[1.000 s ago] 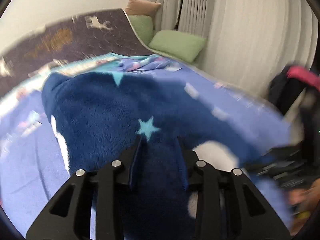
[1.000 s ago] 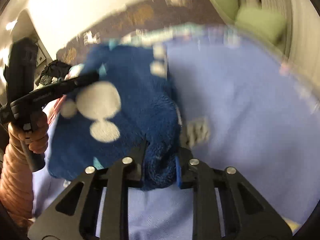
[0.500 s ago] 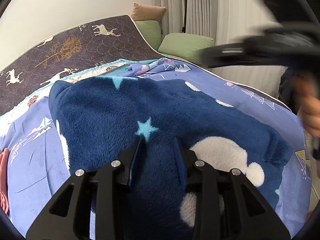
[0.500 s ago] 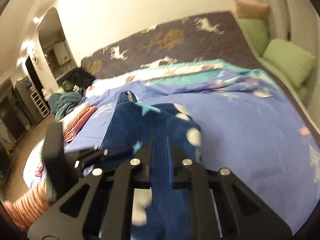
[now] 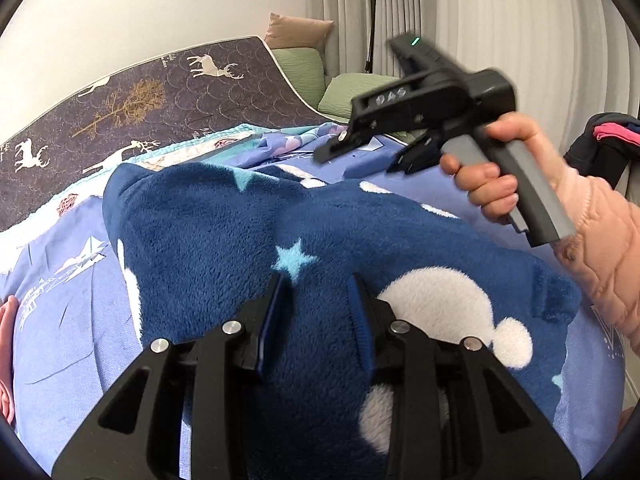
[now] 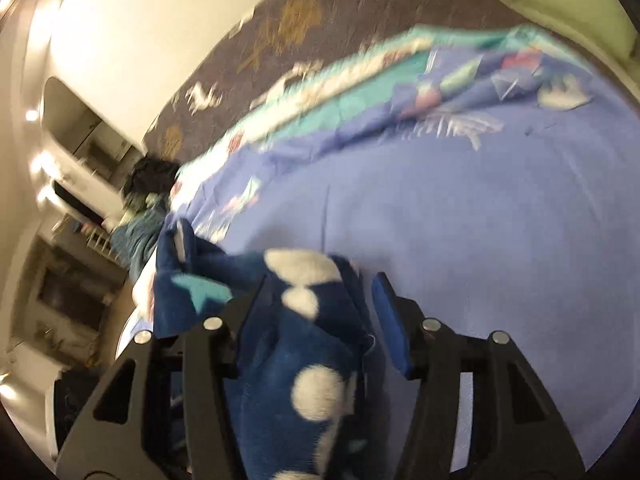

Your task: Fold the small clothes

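In the left wrist view, the left gripper (image 5: 316, 300) sits at the bottom middle of the frame. Its fingers (image 5: 272, 312) are clamped on a fold of the blue fleece (image 5: 224, 232) (the fluffy one with stars and white spots). The fleece fills the middle of the frame and lies on the bed sheet (image 5: 60, 320). In the upper right, a hand (image 5: 492, 176) in a pink sleeve (image 5: 608, 256) holds the right gripper (image 5: 360, 156) above the far edge of the fleece. Green pillows (image 5: 352, 88) sit at the top, near the curtain (image 5: 520, 20).

In the right wrist view, the picture is blurry. The right gripper (image 6: 320, 304) is at the bottom middle, and its fingers (image 6: 388, 312) are opening. The fleece (image 6: 304, 352) hangs between them, lying against the left finger with a gap to the right finger. The sheet (image 6: 480, 220) fills the right side.
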A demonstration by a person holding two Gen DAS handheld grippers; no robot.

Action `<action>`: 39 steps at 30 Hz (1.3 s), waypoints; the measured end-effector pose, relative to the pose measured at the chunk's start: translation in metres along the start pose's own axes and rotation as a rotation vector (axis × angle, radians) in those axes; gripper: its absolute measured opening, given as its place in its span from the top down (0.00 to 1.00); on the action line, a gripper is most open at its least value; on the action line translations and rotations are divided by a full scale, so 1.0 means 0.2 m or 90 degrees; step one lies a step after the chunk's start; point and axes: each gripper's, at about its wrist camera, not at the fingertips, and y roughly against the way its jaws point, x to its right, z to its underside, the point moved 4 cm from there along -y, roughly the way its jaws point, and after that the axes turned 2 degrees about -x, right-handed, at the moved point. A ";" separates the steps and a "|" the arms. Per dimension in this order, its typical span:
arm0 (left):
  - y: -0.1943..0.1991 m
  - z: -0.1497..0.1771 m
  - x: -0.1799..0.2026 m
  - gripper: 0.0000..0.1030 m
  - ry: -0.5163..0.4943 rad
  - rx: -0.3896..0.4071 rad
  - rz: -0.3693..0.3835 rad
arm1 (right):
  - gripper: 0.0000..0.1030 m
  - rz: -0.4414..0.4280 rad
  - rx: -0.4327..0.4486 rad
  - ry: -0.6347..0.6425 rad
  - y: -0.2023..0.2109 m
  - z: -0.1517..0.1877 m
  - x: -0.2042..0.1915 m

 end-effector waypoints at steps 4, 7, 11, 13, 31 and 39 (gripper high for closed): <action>0.00 0.00 0.00 0.67 0.005 -0.001 0.000 | 0.85 0.016 -0.037 0.040 -0.17 0.00 -0.05; 0.01 0.00 -0.01 0.66 0.007 0.000 -0.004 | 0.89 0.046 0.059 0.155 -0.01 0.02 -0.26; 0.00 -0.01 0.00 0.66 0.007 -0.001 -0.010 | 0.78 0.221 0.204 0.300 0.17 0.10 -0.46; -0.02 -0.03 0.00 0.66 0.013 -0.010 -0.014 | 0.67 0.497 0.223 0.328 0.11 0.07 -0.35; 0.05 -0.24 -0.33 0.93 0.094 0.006 -0.047 | 0.78 0.273 0.106 0.197 0.14 0.62 -0.43; -0.43 -0.14 -0.62 0.96 0.096 -0.081 -0.096 | 0.77 0.251 0.104 0.186 0.12 0.67 -0.34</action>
